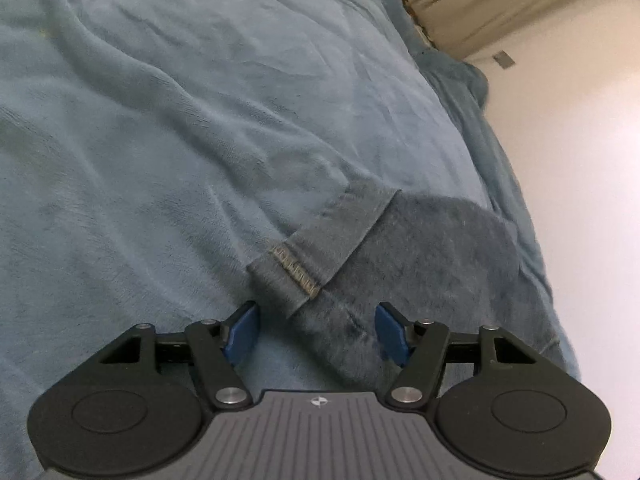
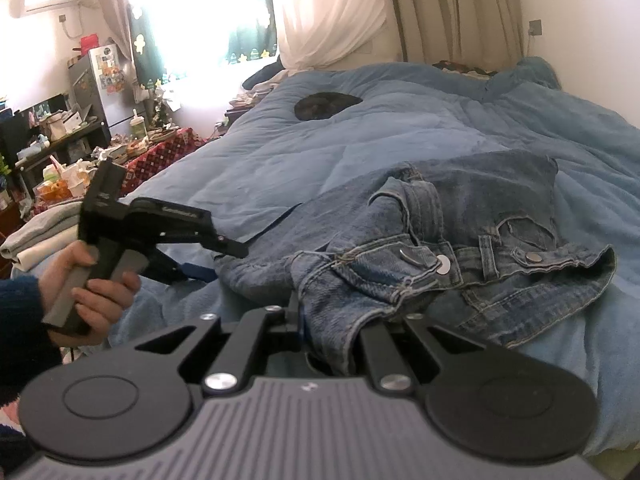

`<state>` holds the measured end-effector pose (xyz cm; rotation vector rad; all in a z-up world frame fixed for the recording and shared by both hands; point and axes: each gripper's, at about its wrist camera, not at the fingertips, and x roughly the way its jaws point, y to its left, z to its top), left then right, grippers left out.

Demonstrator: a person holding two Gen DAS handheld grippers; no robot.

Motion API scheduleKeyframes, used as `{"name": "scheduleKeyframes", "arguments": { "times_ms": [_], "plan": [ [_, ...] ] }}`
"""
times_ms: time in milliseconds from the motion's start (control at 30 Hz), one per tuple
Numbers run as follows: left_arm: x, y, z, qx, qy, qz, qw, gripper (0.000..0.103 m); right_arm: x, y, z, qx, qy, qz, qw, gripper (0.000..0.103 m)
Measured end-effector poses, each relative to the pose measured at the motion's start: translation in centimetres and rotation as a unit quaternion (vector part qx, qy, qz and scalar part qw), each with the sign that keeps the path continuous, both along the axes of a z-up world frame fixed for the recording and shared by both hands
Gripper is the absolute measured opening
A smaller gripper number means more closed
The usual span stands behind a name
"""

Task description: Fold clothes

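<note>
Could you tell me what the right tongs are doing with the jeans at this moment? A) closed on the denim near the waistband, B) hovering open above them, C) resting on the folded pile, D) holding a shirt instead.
A: in the right wrist view the right tongs have their fingers drawn together on a fold of the jeans near the waistband, while the left tongs stand open by the trouser hem.

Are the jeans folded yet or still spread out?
Neither: the jeans lie bunched on the blue blanket, waistband crumpled, no neat fold. The right gripper pinches their denim; the left gripper is open at a hem.
</note>
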<state>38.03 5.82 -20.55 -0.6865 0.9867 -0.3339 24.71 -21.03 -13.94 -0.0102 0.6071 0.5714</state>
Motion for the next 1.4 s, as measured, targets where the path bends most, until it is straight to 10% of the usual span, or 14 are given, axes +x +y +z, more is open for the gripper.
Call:
{"name": "scheduleKeyframes", "arguments": {
  "times_ms": [67,167,567,833,1033,1233,1400],
  "plan": [
    [0.5,-0.1,-0.3,-0.008,0.009,0.009,0.9999,0.021,-0.1,0.1,0.3,-0.001,0.000,0.000,1.000,0.007],
    [0.8,0.0,0.6,-0.006,0.012,0.022,0.9997,0.009,0.0,0.6,1.1,-0.008,-0.003,0.001,1.000,0.007],
    [2.5,4.1,17.7,-0.017,-0.114,0.043,0.9924,0.006,4.0,3.3,16.4,-0.009,-0.111,0.023,0.993,0.008],
    [1.5,8.4,32.4,0.035,-0.221,0.090,0.9705,0.006,7.2,8.0,29.3,-0.027,-0.192,0.095,0.976,0.007],
    [-1.5,12.9,41.1,0.099,-0.287,0.161,0.9390,0.006,10.7,13.6,35.8,0.009,-0.211,0.146,0.967,0.006],
    [-6.1,14.0,44.4,0.141,-0.320,0.205,0.9141,0.006,12.2,17.7,36.3,0.040,-0.214,0.190,0.958,0.006],
    [-8.8,13.0,38.2,0.108,-0.251,0.184,0.9442,0.006,13.8,17.2,29.3,0.047,-0.135,0.215,0.966,0.006]
  ]
}}
